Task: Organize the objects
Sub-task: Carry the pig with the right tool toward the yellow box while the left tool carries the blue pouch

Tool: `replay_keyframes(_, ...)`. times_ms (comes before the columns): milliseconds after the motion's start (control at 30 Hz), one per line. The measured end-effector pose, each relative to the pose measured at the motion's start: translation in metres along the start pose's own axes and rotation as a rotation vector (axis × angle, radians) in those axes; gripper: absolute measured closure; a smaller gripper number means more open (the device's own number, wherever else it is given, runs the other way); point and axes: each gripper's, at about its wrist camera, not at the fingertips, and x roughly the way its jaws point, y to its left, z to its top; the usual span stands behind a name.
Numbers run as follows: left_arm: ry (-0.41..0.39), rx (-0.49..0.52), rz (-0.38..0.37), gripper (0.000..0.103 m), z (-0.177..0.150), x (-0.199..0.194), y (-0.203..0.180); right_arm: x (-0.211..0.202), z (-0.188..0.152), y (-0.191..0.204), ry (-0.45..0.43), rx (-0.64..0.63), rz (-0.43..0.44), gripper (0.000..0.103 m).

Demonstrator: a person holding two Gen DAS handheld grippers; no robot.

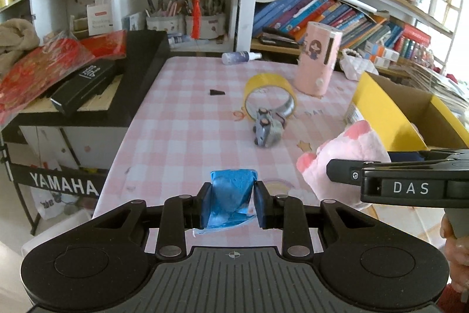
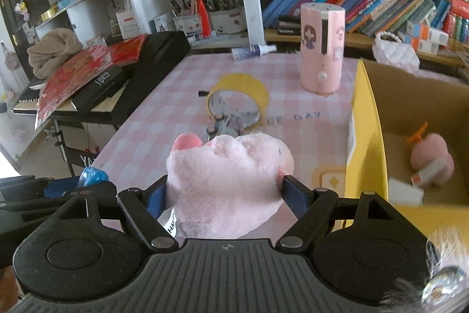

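Note:
My left gripper (image 1: pixel 232 203) is shut on a crumpled blue packet (image 1: pixel 231 195), held above the pink checked table (image 1: pixel 181 122). My right gripper (image 2: pixel 225 195) is shut on a pink plush toy (image 2: pixel 228 181) with darker pink paws; it also shows in the left wrist view as the plush toy (image 1: pixel 346 157) at right. The open yellow cardboard box (image 2: pixel 366 137) stands at the right and holds a pink plush (image 2: pixel 431 160) and a small tube. On the table lie a yellow tape roll (image 1: pixel 269 96), a small grey toy (image 1: pixel 266 131) and a pink cylinder (image 1: pixel 318 60).
A spray bottle (image 1: pixel 240 57) lies at the table's far edge. A black keyboard (image 1: pixel 140 72) piled with red packets and a black case borders the table on the left. Shelves of books (image 1: pixel 322 13) and pen cups stand behind. A small black scrap (image 1: pixel 217 92) rests mid-table.

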Motion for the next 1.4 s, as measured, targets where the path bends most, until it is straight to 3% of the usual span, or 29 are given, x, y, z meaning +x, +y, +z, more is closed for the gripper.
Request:
replay_keyframes(367,-0.008,0.027,-0.031,0.075,-0.035,-0.043,0.001,-0.046,-0.046,0.019,-0.007,0.011,-0.052,0.025)
replay_keyframes(733,-0.004,0.116,-0.091,0.075,-0.064,-0.072,-0.018,-0.089,-0.091,0.020,-0.015,0.090,-0.086,0.025)
replay_keyframes(1400,-0.007,0.299,-0.264,0.075,-0.079,-0.080,-0.083,-0.154,-0.146,-0.032,-0.054,0.318,-0.268,0.025)
